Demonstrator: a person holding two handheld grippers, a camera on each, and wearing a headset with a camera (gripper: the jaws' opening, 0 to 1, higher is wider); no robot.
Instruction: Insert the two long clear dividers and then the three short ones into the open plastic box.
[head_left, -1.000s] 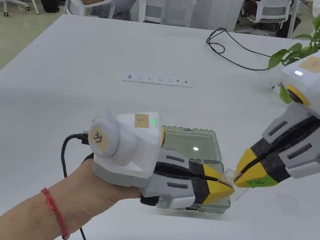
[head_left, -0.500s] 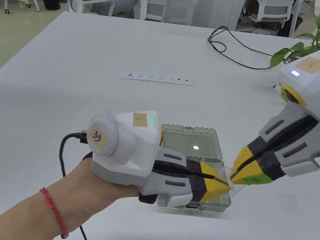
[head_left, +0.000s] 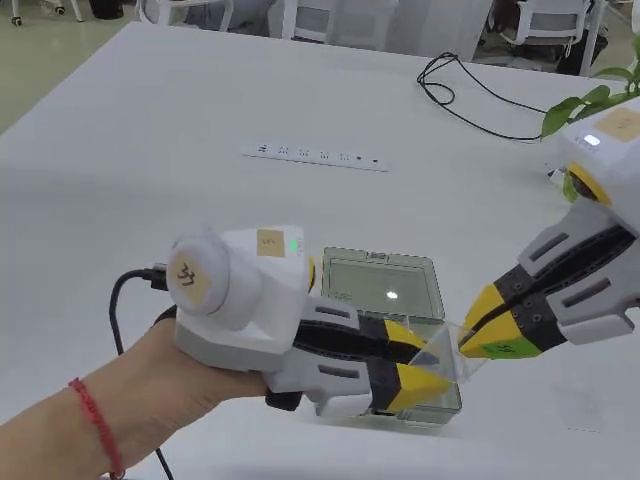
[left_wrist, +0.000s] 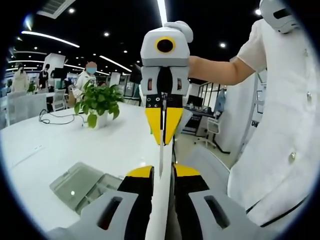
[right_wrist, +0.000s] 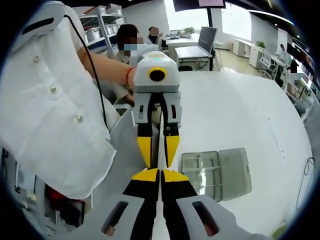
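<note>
Right tongs (head_left: 463, 350) pinch the clear divider (head_left: 445, 345), seemingly loose between left tongs (head_left: 437, 361)

A round tan sticker (head_left: 188, 276) on the left gripper's (head_left: 430, 362) rear knob bears a handwritten number, seemingly 33; other stickers stay unreadable.

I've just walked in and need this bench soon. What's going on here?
A person is working with a handheld gripper in each hand over an open clear plastic box on a white table. The right gripper is shut on a clear divider, holding it above the box's right side. The left gripper has its jaws slightly apart around the divider's other end. The divider isn't seated in the box yet.
</note>
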